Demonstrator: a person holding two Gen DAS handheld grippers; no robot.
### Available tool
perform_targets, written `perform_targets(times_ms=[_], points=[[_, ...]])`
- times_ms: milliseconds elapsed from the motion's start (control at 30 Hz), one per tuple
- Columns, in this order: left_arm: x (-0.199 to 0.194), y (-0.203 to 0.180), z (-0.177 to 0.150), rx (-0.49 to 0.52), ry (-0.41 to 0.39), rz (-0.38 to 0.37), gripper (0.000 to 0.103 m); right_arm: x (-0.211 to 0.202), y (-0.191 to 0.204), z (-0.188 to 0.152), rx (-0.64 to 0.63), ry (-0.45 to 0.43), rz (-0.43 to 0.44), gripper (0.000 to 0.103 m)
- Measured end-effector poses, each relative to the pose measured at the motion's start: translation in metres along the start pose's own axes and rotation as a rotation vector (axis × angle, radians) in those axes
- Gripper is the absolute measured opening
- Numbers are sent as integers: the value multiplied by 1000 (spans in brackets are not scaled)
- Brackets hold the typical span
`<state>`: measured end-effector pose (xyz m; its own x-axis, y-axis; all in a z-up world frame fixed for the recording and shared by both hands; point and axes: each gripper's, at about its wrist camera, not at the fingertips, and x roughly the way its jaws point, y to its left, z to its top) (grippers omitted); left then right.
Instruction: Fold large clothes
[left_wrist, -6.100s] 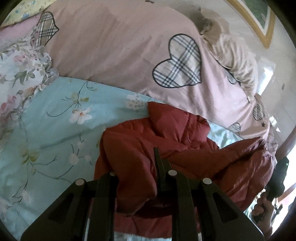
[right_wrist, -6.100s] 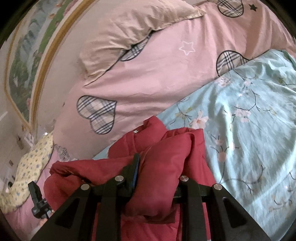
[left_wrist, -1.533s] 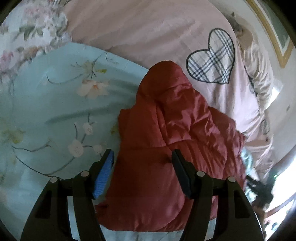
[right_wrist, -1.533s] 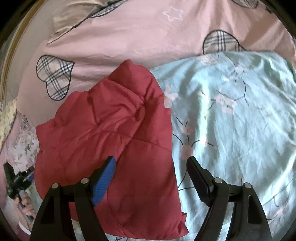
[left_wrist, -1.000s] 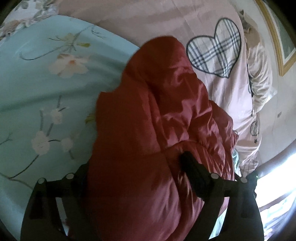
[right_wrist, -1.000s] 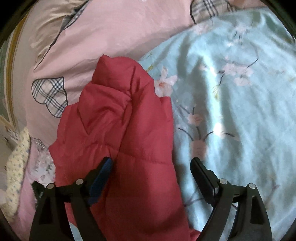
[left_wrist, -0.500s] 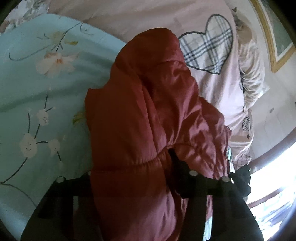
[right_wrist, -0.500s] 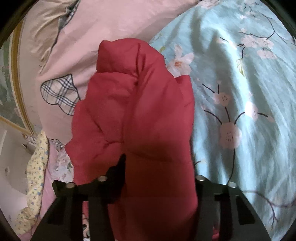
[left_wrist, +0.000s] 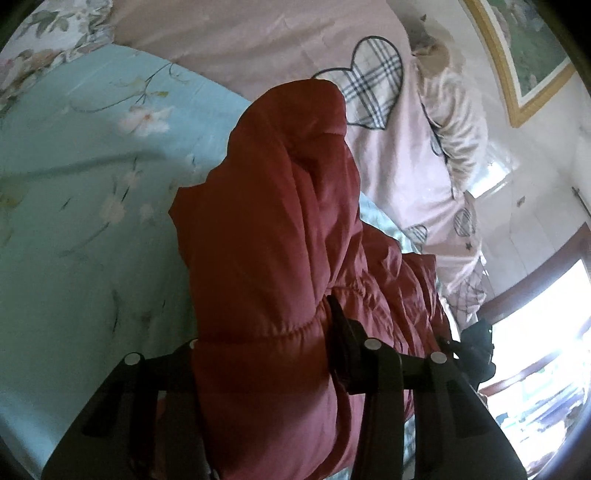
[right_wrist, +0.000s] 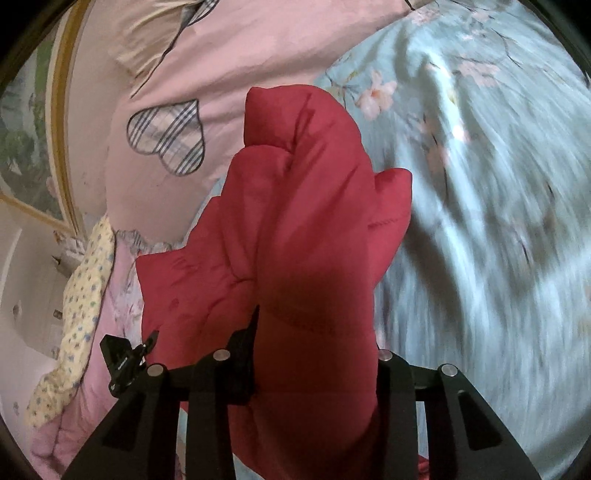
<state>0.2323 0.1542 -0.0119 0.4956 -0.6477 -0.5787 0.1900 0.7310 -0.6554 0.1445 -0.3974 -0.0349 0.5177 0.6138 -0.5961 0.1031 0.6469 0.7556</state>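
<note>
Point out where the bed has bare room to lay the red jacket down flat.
Free: the blue floral sheet, right of the red jacket in the right wrist view, and its stretch left of the jacket in the left wrist view. Crowded: the pink heart quilt and the pillow behind it.

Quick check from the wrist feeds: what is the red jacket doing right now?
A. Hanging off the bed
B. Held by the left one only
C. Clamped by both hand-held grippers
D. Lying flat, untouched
C: the red jacket bulges between the fingers of the left hand-held gripper and the right hand-held gripper.
</note>
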Motion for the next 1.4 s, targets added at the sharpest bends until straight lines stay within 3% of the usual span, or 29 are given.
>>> perform_targets(times_ms=[233,400,667,933,1167,1400], points=[[-37,5,-46,-24,47,-21,40,-19,-1,-43,23,20,20,37],[-41,16,-63,-36,69,-4,40,-19,-9,-53,42,16,28,39],[-22,18,-69,15,29,142,50,-9,-16,-52,-3,-14,-59,57],[-25,13,-70,68,16,269,79,-14,-10,-48,-46,-18,-135,69],[-38,2,-61,111,-31,328,81,-26,11,-43,-159,-69,-282,79],[-39,-8,-44,128,-63,341,81,-31,25,-30,-211,-116,-315,83]])
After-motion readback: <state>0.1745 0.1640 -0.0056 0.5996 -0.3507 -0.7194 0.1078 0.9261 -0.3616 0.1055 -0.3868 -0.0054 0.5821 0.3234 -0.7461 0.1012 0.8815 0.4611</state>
